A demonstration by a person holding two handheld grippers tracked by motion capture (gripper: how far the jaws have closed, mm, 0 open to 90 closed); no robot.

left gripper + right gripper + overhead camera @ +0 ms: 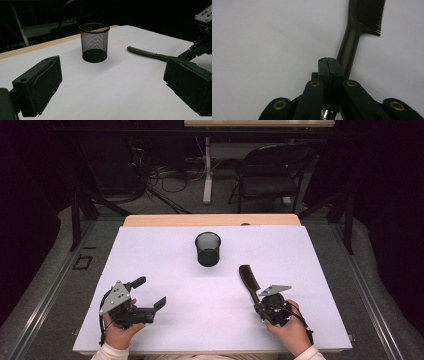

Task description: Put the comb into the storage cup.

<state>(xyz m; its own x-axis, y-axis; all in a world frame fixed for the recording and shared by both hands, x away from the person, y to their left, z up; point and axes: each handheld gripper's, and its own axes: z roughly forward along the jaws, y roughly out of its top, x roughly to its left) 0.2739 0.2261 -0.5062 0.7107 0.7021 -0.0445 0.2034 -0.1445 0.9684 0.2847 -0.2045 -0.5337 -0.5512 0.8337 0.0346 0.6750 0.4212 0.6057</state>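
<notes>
Jaws of the right gripper (pixel 329 65) are pressed flat together with no gap, their tips lying just beside the handle of a black comb (pixel 359 30) and gripping none of it as far as the right gripper view shows. Jaws of the left gripper (pixel 150 292) stand spread wide and empty above the white surface (pixel 165 260). Comb (pixel 248 280) lies flat on the surface at the right, toothed end pointing away from the person, handle end at the right gripper (pixel 260 307). Black mesh pen cup (pixel 207 248) stands upright near the middle of the surface, well apart from both grippers. Beyond the far edge, a dark folding chair (pixel 272 170) stands on the floor.
</notes>
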